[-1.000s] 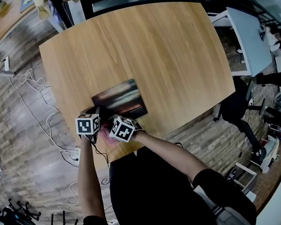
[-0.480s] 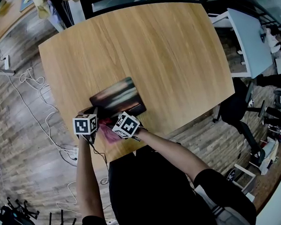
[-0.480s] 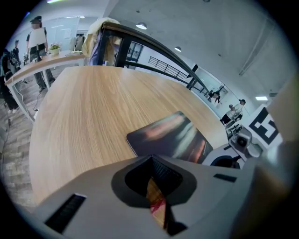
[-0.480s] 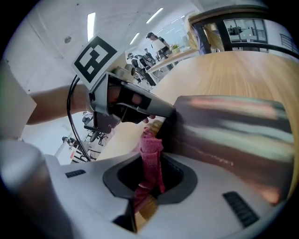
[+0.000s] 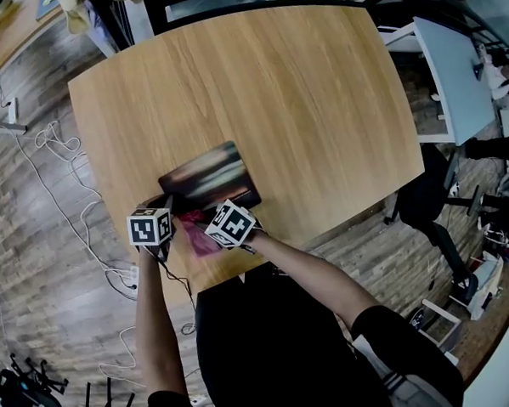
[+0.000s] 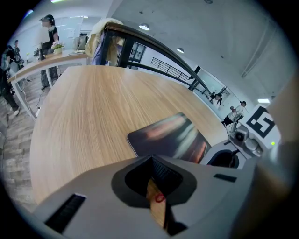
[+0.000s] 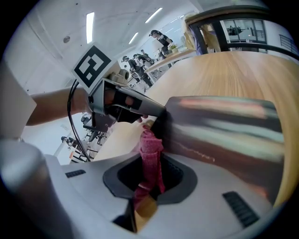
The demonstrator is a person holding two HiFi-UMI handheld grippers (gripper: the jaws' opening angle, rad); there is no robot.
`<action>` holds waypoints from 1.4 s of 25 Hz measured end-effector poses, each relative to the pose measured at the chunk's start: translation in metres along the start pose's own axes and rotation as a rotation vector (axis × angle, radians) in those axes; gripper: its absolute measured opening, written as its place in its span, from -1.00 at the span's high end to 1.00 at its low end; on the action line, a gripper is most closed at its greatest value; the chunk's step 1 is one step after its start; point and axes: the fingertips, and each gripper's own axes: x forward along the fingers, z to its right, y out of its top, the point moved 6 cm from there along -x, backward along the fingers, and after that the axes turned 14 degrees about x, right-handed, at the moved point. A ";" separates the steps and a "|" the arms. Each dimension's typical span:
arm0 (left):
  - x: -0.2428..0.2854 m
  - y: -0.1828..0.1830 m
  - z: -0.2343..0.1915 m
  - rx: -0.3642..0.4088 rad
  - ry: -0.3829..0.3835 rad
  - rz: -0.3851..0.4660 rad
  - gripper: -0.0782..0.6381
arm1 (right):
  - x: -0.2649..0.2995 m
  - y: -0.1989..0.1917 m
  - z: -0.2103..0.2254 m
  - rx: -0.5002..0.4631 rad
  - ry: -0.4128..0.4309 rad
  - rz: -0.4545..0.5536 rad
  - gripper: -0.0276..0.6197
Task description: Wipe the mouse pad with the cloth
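Light wood desk [image 5: 269, 88], mostly bare. Dark pad [image 5: 210, 179] with blurry reddish streaks lies flat near the desk's near edge, turned at an angle.

Both grippers are low at the pad's near edge, close together, marker cubes up.

Right gripper [image 7: 147, 193]: fingers clamped on a pink cloth [image 7: 150, 151]. The cloth stands up from between them in a bunched strip. Its top end reaches the pad's near-left edge.

Left gripper [image 6: 155, 186]: fingers narrow, almost together, only a sliver of desk showing between them. No cloth seen in them. From the right gripper view its tip sits just beside the cloth's top end; touching or not, cannot tell.

From above, the cloth shows between the two cubes, on the desk just off the pad. White cables [image 5: 63, 201] trail over the wood floor at left.
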 end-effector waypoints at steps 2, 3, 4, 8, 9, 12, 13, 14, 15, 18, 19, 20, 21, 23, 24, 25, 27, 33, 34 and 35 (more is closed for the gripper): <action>0.000 0.000 0.000 -0.001 0.004 -0.001 0.72 | -0.003 0.000 0.004 0.006 -0.005 0.000 0.69; -0.001 0.000 -0.001 -0.001 0.007 -0.002 0.72 | -0.006 0.000 0.007 0.009 -0.008 0.000 0.69; -0.001 0.000 -0.001 -0.001 0.010 -0.003 0.72 | -0.008 0.000 0.009 0.010 -0.011 0.000 0.69; -0.001 0.001 -0.002 -0.003 0.015 -0.007 0.72 | -0.017 0.001 0.021 0.023 -0.022 0.003 0.69; -0.001 0.001 -0.003 -0.004 0.016 -0.006 0.72 | -0.020 0.001 0.024 0.027 -0.025 0.004 0.69; -0.002 0.000 -0.001 -0.014 0.017 0.000 0.72 | -0.028 -0.002 0.031 0.034 -0.033 0.009 0.69; -0.002 0.000 -0.001 -0.018 0.020 0.002 0.72 | -0.030 -0.003 0.034 0.038 -0.035 0.011 0.69; -0.002 0.000 0.000 -0.021 0.023 0.003 0.72 | -0.033 -0.003 0.036 0.042 -0.038 0.012 0.69; -0.002 0.000 0.000 -0.021 0.027 0.002 0.72 | -0.035 -0.003 0.039 0.046 -0.041 0.014 0.69; -0.001 0.002 -0.002 -0.020 0.034 -0.006 0.72 | -0.042 -0.003 0.047 0.056 -0.053 0.017 0.69; -0.001 0.002 -0.002 -0.020 0.035 -0.007 0.72 | -0.044 -0.003 0.050 0.061 -0.055 0.020 0.69; -0.001 0.002 -0.002 -0.021 0.036 -0.008 0.72 | -0.046 -0.003 0.052 0.067 -0.057 0.023 0.69; -0.001 0.001 -0.002 -0.023 0.037 -0.008 0.72 | -0.048 -0.004 0.054 0.072 -0.059 0.026 0.69; 0.000 0.000 -0.002 -0.025 0.042 -0.007 0.72 | -0.052 -0.006 0.059 0.083 -0.067 0.033 0.69; 0.000 0.000 -0.002 -0.026 0.044 -0.008 0.72 | -0.054 -0.007 0.062 0.089 -0.071 0.036 0.69; 0.000 -0.001 -0.002 -0.025 0.046 -0.008 0.72 | -0.056 -0.008 0.065 0.097 -0.075 0.040 0.69; 0.000 0.000 -0.003 -0.023 0.047 -0.009 0.72 | -0.061 -0.009 0.070 0.113 -0.083 0.048 0.69; 0.000 0.000 -0.003 -0.025 0.051 -0.009 0.72 | -0.077 -0.013 0.088 0.139 -0.114 0.067 0.69; 0.000 0.000 -0.003 -0.025 0.051 -0.010 0.72 | -0.079 -0.014 0.090 0.144 -0.116 0.070 0.69; 0.000 0.000 -0.003 -0.025 0.051 -0.011 0.72 | -0.081 -0.014 0.092 0.148 -0.119 0.074 0.69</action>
